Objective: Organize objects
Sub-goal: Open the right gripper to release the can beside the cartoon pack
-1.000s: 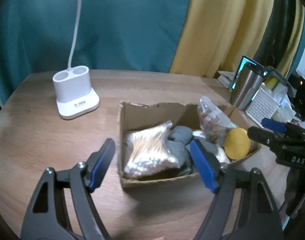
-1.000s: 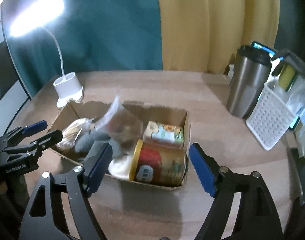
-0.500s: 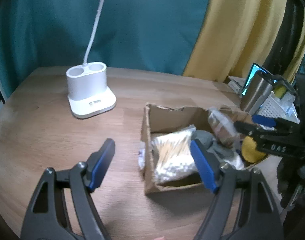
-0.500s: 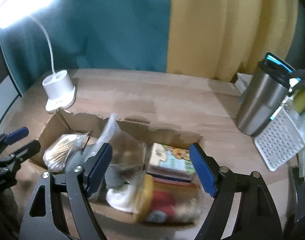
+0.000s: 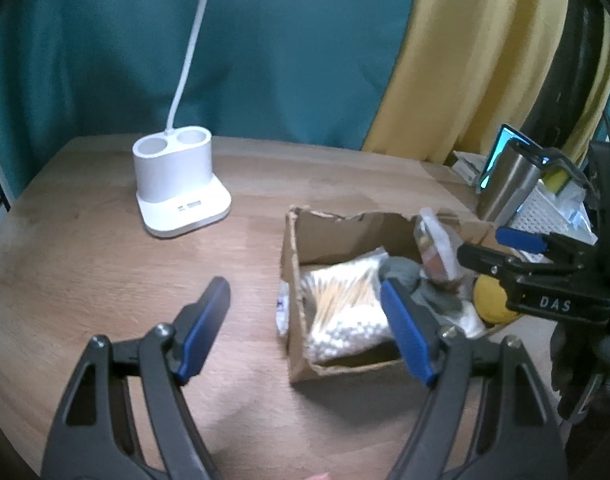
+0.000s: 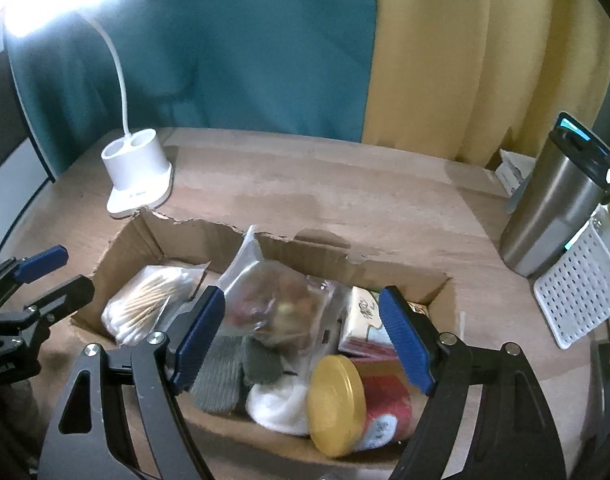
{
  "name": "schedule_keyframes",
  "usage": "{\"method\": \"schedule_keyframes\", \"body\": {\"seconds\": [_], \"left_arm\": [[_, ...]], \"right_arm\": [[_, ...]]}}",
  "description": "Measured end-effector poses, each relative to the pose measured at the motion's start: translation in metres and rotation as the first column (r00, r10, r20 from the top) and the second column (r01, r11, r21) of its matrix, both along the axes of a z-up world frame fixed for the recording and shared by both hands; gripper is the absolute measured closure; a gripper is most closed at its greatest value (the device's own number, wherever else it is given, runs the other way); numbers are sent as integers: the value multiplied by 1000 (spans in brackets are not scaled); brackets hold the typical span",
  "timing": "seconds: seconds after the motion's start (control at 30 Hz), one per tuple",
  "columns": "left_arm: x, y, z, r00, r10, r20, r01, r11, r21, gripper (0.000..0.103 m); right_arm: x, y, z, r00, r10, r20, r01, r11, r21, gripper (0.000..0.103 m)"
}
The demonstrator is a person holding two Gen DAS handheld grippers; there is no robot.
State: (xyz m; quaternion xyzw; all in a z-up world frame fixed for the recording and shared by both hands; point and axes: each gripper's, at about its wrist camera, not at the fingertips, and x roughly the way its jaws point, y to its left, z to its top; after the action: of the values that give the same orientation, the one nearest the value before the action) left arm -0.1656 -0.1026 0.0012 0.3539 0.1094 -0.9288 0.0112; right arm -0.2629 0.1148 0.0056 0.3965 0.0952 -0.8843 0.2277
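On the wooden worktop (image 6: 345,200) sits a torn cardboard box (image 6: 153,240) packed with the things to be sorted: a bag of cotton swabs (image 6: 145,304) at its 9 o'clock end, a clear snack pouch (image 6: 277,304) propped upright in the middle, grey knitted cloth (image 6: 225,372) and a white wad (image 6: 277,404) toward 6 o'clock, a red can with a yellow lid (image 6: 337,404) lying on its side, and a printed carton (image 6: 365,320) beside it whose lettering is too blurred to read. The right gripper (image 6: 301,336) hangs over the box with jaws open and nothing between them; the pouch stands just beyond its left finger. The left gripper (image 5: 305,324) hovers over the box's 9 o'clock wall, jaws likewise open and empty. A small white packet (image 5: 281,308) seems to lie against the outside of that wall. From the left view the right gripper's frame reads "DAS". At 10 o'clock stands a white lamp base (image 6: 137,176) with two wells and a bent neck; at 3 o'clock a steel tumbler (image 6: 553,216) and a white perforated basket (image 6: 577,292). Teal and yellow curtains (image 6: 265,60) hang behind
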Motion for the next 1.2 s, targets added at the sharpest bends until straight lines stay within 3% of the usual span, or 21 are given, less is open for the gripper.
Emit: {"method": "schedule_keyframes", "body": {"seconds": [1.2], "left_arm": [[55, 64, 29, 999, -28, -18, 27, 998, -56, 24]], "right_arm": [[77, 68, 13, 1000, -18, -15, 17, 998, -65, 21]]}}
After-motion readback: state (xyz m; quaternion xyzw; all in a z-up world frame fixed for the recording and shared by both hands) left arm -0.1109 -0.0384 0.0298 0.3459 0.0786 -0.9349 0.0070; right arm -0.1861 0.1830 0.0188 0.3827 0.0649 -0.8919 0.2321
